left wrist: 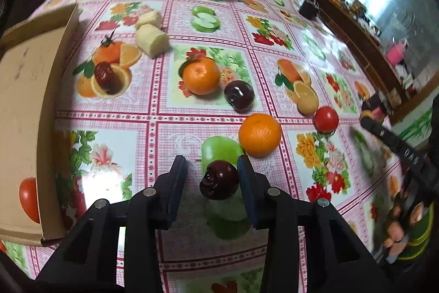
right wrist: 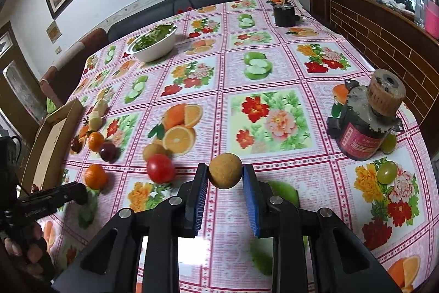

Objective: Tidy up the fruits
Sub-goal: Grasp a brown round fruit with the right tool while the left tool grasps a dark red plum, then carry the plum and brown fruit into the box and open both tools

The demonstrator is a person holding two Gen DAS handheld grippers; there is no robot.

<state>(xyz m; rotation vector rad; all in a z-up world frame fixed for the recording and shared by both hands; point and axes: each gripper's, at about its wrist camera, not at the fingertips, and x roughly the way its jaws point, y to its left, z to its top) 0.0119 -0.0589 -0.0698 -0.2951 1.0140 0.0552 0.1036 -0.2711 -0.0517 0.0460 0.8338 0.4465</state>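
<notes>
Left gripper (left wrist: pixel 212 183) has a dark plum (left wrist: pixel 218 180) between its fingers: the right pad touches it, a gap shows on the left, so fingers apart, not clamped. The plum sits near the table's (left wrist: pixel 192 128) near edge, a green apple (left wrist: pixel 221 148) just behind it and an orange (left wrist: pixel 259 134) beside that.

Right gripper (right wrist: pixel 225 173) is clamped on a small tan round fruit (right wrist: pixel 225 170), pads on opposite sides at the widest part, apparently lifted off the table.

Handling, as judgement: plum is light, smooth-skinned, slippery, bruises easily. Take it across the middle with moderate squeeze; it may roll away if only one pad pushes. Tan fruit looks rough-skinned and firm, with less slip risk, and the grip is centred.

Other loose fruit: a second orange (left wrist: pixel 201 76) and second plum (left wrist: pixel 239 95) mid-table, a tomato (left wrist: pixel 326 119) toward the right edge, a red date (left wrist: pixel 105 75) near the cardboard box (left wrist: pixel 24 111) at the left edge. The box is probably the drop spot.
</notes>
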